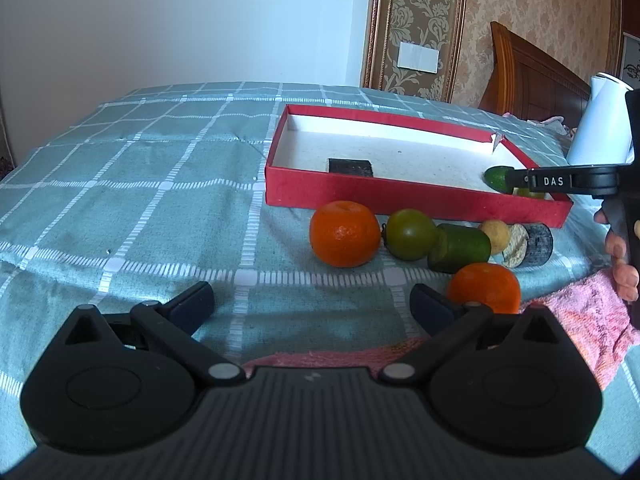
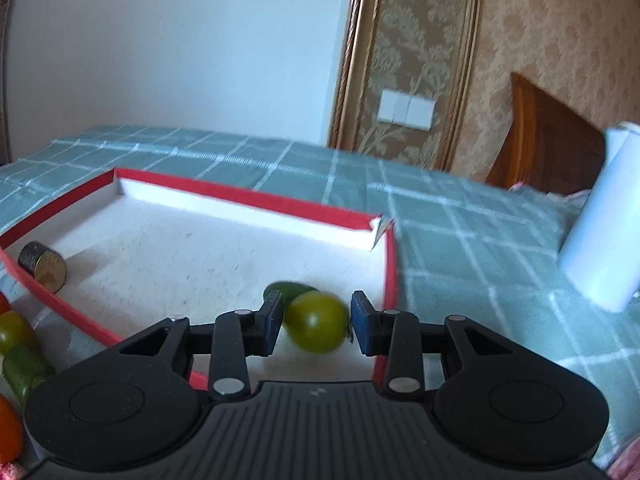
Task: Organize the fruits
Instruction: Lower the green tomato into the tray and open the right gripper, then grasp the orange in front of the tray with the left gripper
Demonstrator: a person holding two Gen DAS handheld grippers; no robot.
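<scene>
Left wrist view: the left gripper [image 1: 312, 300] hangs spread wide and empty over the checked green cloth [image 1: 140, 200], with a round orange mandarin [image 1: 485, 287] just beside its right finger. Right wrist view: the right gripper [image 2: 316, 322], its fingers slightly parted, brackets a round green fruit [image 2: 317, 322] inside the shallow red cardboard box [image 2: 248, 196]; a small gap shows at the right pad.

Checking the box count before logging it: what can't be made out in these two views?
- Left wrist view: right gripper covers the green fruit in the red box.
- Right wrist view: green tomato is motion-blurred; pad contact unclear.
- Right wrist view: fruits outside the box are cut off by the left edge.
</scene>
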